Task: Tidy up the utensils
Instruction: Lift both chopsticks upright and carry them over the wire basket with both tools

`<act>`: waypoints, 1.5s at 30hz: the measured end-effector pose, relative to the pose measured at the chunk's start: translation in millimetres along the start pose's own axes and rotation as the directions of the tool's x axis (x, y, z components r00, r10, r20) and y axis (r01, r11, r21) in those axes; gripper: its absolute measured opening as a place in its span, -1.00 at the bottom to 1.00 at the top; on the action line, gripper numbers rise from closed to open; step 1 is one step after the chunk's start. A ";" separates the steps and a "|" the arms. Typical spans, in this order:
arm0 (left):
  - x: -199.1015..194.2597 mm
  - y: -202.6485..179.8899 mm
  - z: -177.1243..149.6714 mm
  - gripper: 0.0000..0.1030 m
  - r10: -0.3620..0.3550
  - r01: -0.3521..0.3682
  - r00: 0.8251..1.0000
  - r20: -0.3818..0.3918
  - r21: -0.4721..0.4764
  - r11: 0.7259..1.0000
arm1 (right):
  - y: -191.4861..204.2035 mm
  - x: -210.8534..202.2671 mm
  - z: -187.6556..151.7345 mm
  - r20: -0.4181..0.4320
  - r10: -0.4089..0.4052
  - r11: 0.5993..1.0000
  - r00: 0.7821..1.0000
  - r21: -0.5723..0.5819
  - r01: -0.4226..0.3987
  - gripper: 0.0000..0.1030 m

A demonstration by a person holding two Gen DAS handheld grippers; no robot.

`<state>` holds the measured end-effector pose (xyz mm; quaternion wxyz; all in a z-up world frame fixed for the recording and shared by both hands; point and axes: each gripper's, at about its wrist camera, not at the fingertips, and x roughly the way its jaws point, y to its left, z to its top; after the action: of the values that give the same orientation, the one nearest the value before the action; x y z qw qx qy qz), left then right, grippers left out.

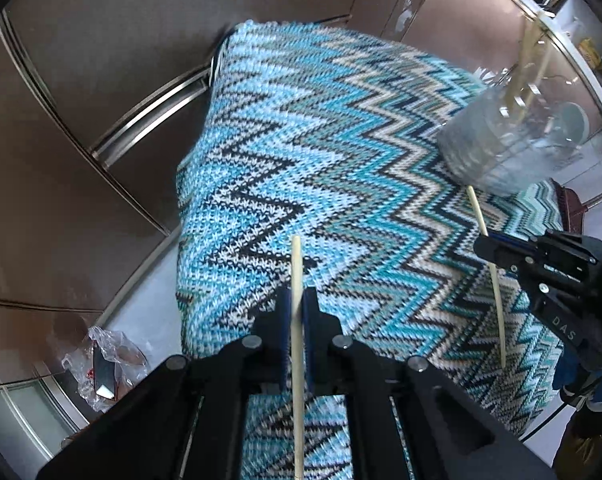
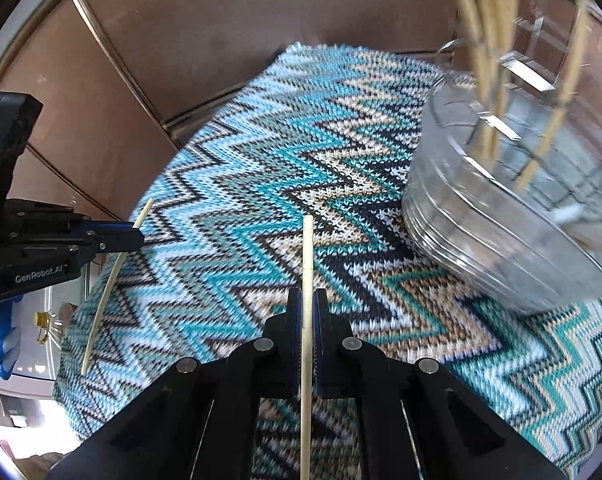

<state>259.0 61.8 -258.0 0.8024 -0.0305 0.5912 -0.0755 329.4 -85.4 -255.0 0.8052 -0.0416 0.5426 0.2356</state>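
My left gripper is shut on a pale wooden chopstick held above the blue zigzag knitted cloth. My right gripper is shut on another chopstick. Each gripper shows in the other's view: the right one with its chopstick, the left one with its chopstick. A clear glass jar holding several chopsticks stands on the cloth at the right; it also shows in the left wrist view.
Brown cabinet fronts with metal trim stand behind the cloth-covered table. A crumpled plastic bag lies on the floor at lower left. A white cup and a cluttered counter show at far right.
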 end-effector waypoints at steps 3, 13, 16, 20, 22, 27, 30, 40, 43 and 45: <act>-19.8 -4.4 -8.5 -0.90 0.007 -0.008 0.998 0.059 0.015 1.000 | 5.2 -23.2 -14.1 0.059 -0.003 1.000 0.998 -0.007 0.003 -0.90; -100.4 -29.8 -48.7 -0.90 -0.039 0.022 0.952 0.305 0.059 0.998 | 23.4 -104.2 -60.7 0.292 -0.010 1.000 0.956 -0.007 0.012 -0.90; -125.7 -45.0 -60.1 -0.90 -0.061 0.031 0.930 0.363 0.088 0.996 | 30.6 -129.6 -71.2 0.363 -0.020 1.000 0.931 -0.011 0.026 -0.90; -154.9 -64.0 -70.2 -0.90 -0.099 0.051 0.899 0.428 0.122 0.991 | 36.5 -170.8 -86.2 0.464 -0.043 0.999 0.885 0.005 0.047 -0.90; -169.0 -74.5 -74.7 -0.90 -0.118 0.059 0.880 0.460 0.142 0.988 | 38.0 -188.9 -92.2 0.506 -0.057 0.998 0.861 0.008 0.061 -0.90; -205.4 -102.6 -86.0 -0.90 -0.173 0.077 0.816 0.552 0.192 0.978 | 44.3 -235.7 -106.0 0.620 -0.079 0.996 0.780 0.017 0.087 -0.90; -225.7 -114.7 -88.3 -0.90 -0.206 0.095 0.773 0.601 0.211 0.973 | 47.6 -261.5 -111.3 0.684 -0.081 0.995 0.725 0.016 0.095 -0.90; -268.0 -135.1 -61.9 -0.90 -0.325 0.215 0.566 0.757 0.245 0.945 | 45.1 -307.0 -90.3 0.828 -0.059 0.997 0.557 0.017 0.080 -0.90; -264.5 -137.7 -41.7 -0.90 -0.327 0.223 0.510 0.795 0.244 0.944 | 35.8 -303.9 -68.4 0.856 -0.052 0.998 0.514 0.023 0.061 -0.90; -258.5 -139.9 -24.7 -0.90 -0.320 0.227 0.470 0.822 0.238 0.944 | 27.5 -300.3 -54.0 0.874 -0.055 0.998 0.482 0.034 0.052 -0.90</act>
<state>148.8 -34.6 -1.9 0.9655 -0.1193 0.1053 -0.2062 181.5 -178.9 -3.6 0.9761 0.0681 0.0571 0.1982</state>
